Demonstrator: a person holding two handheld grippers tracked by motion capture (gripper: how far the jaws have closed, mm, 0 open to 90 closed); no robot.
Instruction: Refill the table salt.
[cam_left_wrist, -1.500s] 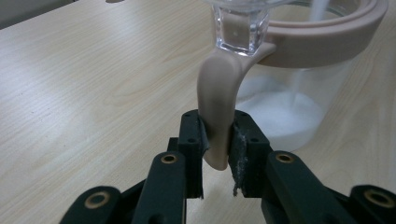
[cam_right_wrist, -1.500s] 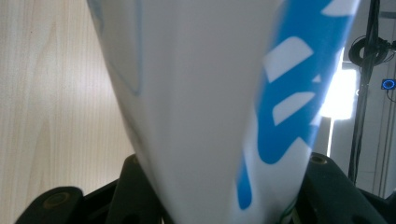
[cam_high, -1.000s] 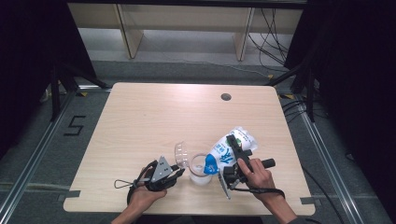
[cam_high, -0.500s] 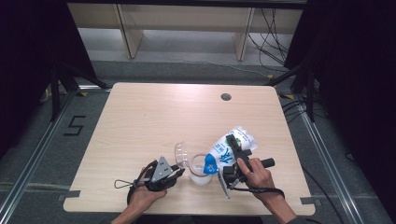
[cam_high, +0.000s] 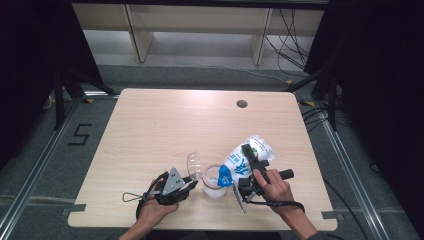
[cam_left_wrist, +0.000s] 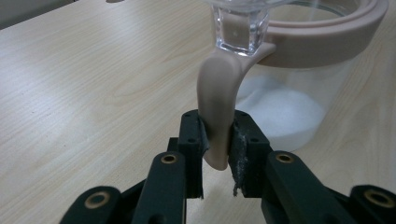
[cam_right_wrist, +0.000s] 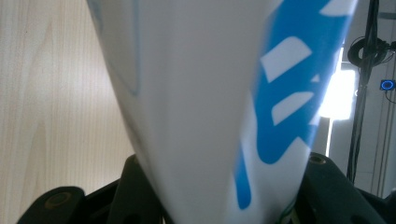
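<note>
Two tools clamped: left tool (cam_left_wrist: 217, 156) on jar handle (cam_left_wrist: 217, 102), right tool (cam_high: 248, 176) mid-frame on soft, slippery pouch (cam_high: 247, 156); grip its waist.

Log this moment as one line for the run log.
left gripper: shut on jar tab | right gripper: shut on bag, tilted over jar | jar: lid open, white powder inside

A pale wooden table (cam_high: 165, 130) stands on a grey floor (cam_high: 45, 165), with a small round hole (cam_high: 242, 104) near its far edge. Beyond it stands a light wooden shelf frame (cam_high: 140, 35), and black cables (cam_high: 285, 30) lie on the floor to the right.
</note>
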